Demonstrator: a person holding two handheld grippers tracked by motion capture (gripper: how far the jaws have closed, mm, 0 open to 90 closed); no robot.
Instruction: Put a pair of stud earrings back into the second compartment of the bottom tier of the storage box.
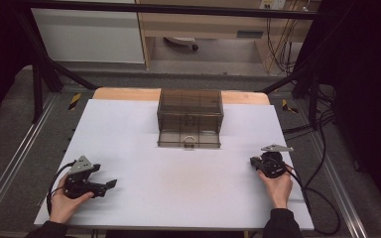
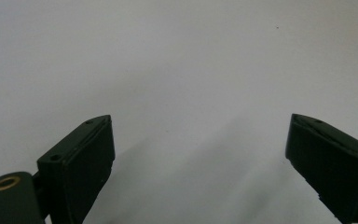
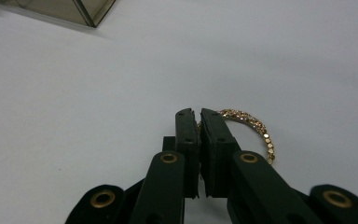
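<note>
Across the middle of the high view lies the white table top (image 1: 178, 193), the largest thing here, with a strip of bare wood at its far edge. At twelve o'clock on that white sheet, close to the far edge, stands a smoky see-through drawer box (image 1: 190, 118), upright, with a small ring pull (image 1: 189, 141) on its front face; one corner of the same box shows at eleven o'clock in the right gripper view.

At about eight o'clock on the sheet sits the left gripper (image 1: 110, 184), held in the person's left hand (image 1: 65, 203), its jaws pointing toward three o'clock. In the left gripper view its two black jaws stand wide apart, released, with bare white surface between them and nothing in their span.

At about four o'clock on the sheet sits the right gripper (image 1: 253, 161), held in the right hand (image 1: 279, 187), well apart from the box. In the right gripper view its jaws are pressed together, clenched on a gold beaded bracelet (image 3: 254, 126). The bracelet curves out from the jaw tips toward two o'clock and lies low over the white surface; whether it rests on the sheet I cannot tell. The part of the loop behind the jaws is hidden.
</note>
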